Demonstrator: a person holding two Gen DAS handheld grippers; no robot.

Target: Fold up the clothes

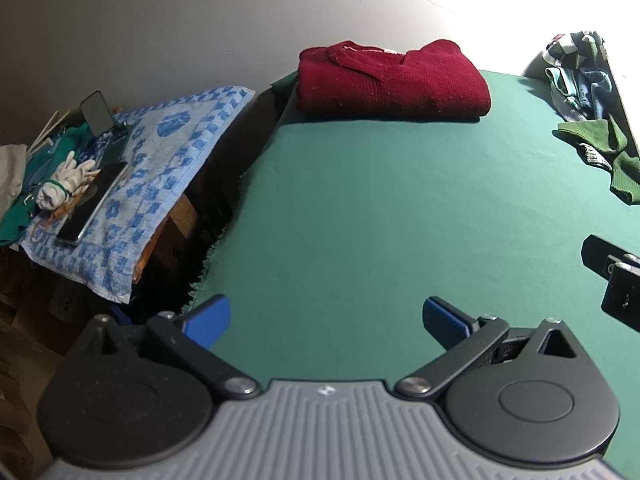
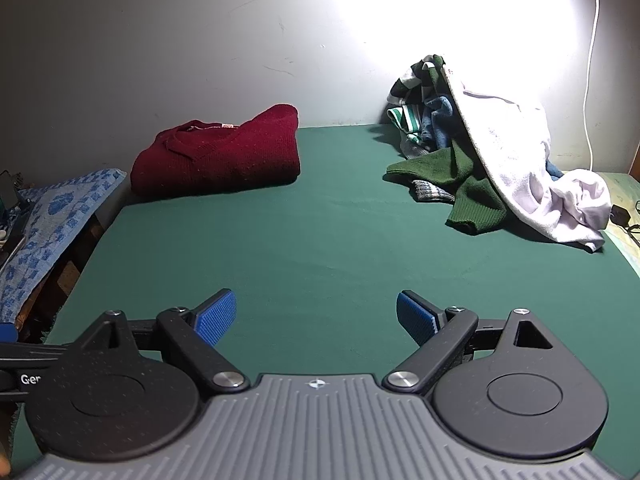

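Green sweater (image 2: 464, 184) at two o'clock is next; I'd pinch its cuff with both grippers (image 1: 326, 320) (image 2: 316, 316), now spread and empty.

Home, prob. a bedroom or spare room used for laundry. Flat surface under a green cloth (image 2: 320, 240) set against a plain scuffed wall (image 2: 160, 40), white cable (image 2: 592, 80) hanging far right. Folded red sweater (image 2: 224, 152) far left, loose pile of clothes (image 2: 480, 152) far right. Left of the cloth, a wooden stand under a blue towel (image 1: 160, 168) w/ household clutter: phones (image 1: 94, 204), white gloves (image 1: 64, 184), misc. bits.
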